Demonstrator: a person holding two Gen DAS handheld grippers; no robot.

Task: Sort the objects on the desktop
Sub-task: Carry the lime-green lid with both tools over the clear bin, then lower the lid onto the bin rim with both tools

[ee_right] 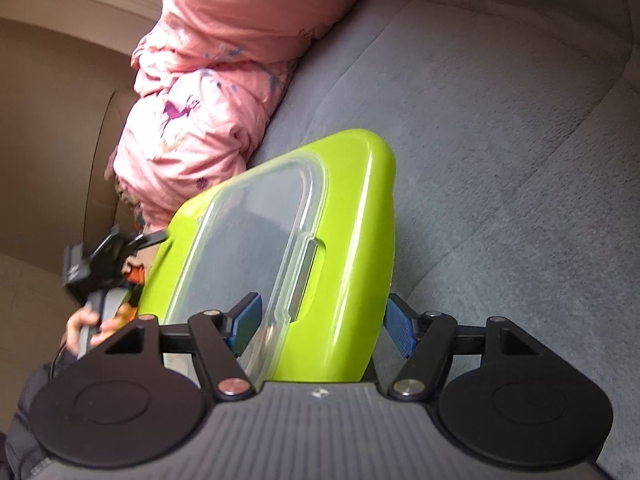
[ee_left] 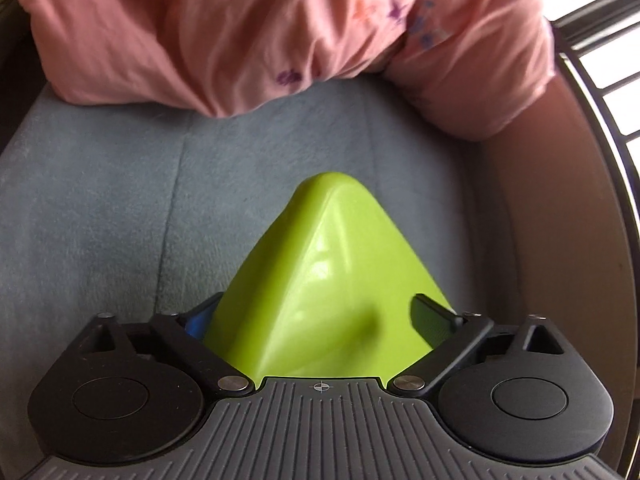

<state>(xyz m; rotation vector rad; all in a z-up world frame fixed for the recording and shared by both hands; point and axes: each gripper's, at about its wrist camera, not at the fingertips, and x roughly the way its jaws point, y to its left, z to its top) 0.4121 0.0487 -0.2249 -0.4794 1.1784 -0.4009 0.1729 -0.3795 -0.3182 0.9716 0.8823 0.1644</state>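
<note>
left gripper (ee_left: 316,316): pitched downward; jaws clamped across the green box (ee_left: 320,280).
right gripper (ee_right: 320,324): angled down; jaws clamped on the box's clear lid (ee_right: 256,232) and back.

A rumpled pink quilt (ee_left: 248,32) with purple prints lies on the grey sofa cushion (ee_left: 100,200).

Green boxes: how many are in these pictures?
1. The green lunch box, with its clear lid, sits above the grey cushion, between both grippers, beside the pink quilt. Others may be hidden.
</note>
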